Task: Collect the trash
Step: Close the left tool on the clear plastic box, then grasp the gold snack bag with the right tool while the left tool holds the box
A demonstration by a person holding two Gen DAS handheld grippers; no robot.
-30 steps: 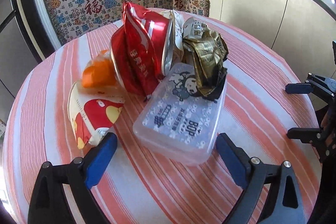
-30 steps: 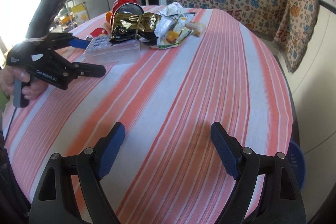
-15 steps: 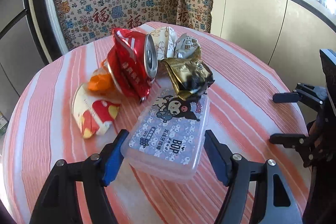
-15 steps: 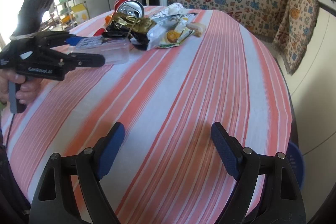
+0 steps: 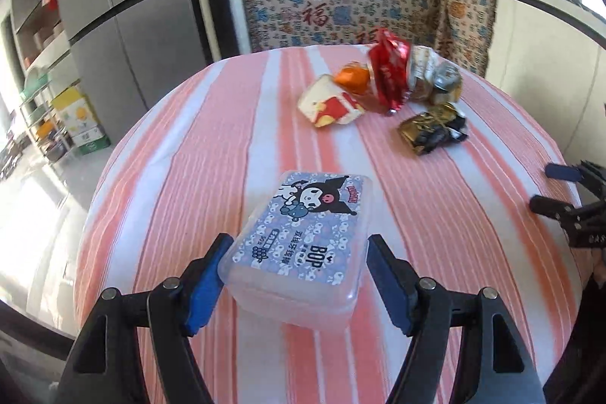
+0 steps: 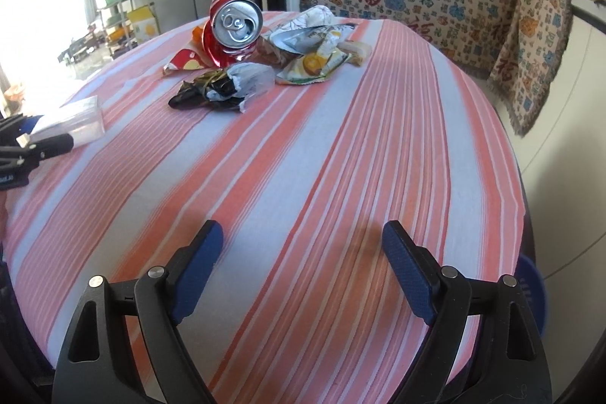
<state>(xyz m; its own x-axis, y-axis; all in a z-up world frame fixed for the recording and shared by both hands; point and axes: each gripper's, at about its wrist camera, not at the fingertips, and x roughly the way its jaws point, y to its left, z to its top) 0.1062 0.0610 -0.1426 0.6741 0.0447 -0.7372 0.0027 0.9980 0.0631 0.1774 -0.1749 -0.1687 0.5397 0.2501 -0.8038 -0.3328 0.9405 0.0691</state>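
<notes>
Left wrist view: left hand-held gripper (image 5: 293, 265) clamps the plastic box (image 5: 299, 241); right hand-held gripper (image 6: 302, 250) spread apart, holding nothing.

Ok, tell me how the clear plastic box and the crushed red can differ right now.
1. The clear plastic box sits between the left gripper's fingers, apart from the pile; the crushed red can lies untouched among the wrappers.
2. The box is intact and rectangular; the can is dented out of shape.
3. The box is see-through with a cartoon label; the can is opaque red with a silver top.

Both are on the striped tablecloth.
</notes>
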